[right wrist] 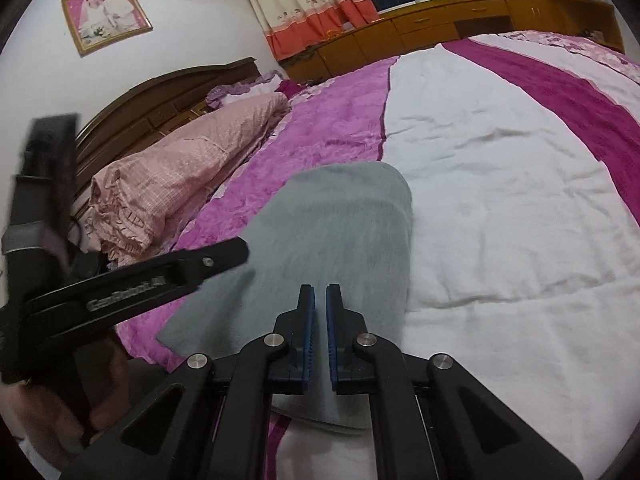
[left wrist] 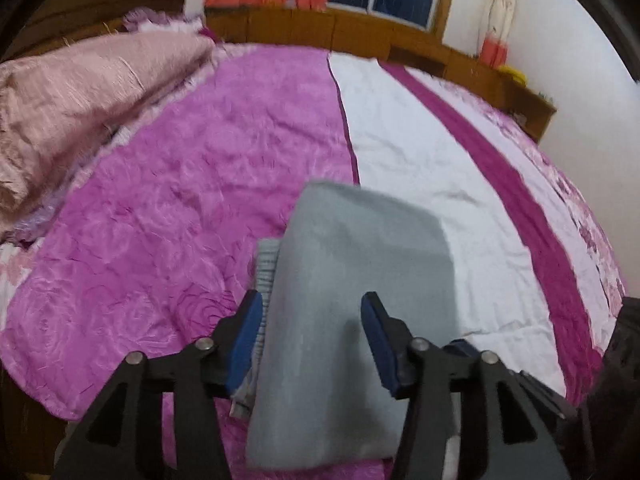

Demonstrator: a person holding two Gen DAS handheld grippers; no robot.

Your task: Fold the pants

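A rolled pink blanket point(left wrist: 80, 100) lies on the left of the purple and white bed cover point(left wrist: 180, 200). In the middle, the folded soft grey pants point(left wrist: 360, 280) rest near the bed's front edge. The left gripper point(left wrist: 312, 308) is wide apart above them, holding nothing, and the right gripper point(right wrist: 320, 300) is pinched closed, empty.

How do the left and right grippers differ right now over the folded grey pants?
The left gripper has its blue-padded jaws standing wide apart, while the right gripper has them nearly together. The left straddles the folded grey pants near their ribbed edge; the right sits over the middle of the pants. Neither visibly pinches any cloth. Both are black, blue-padded, and point across the pink and white bedspread.
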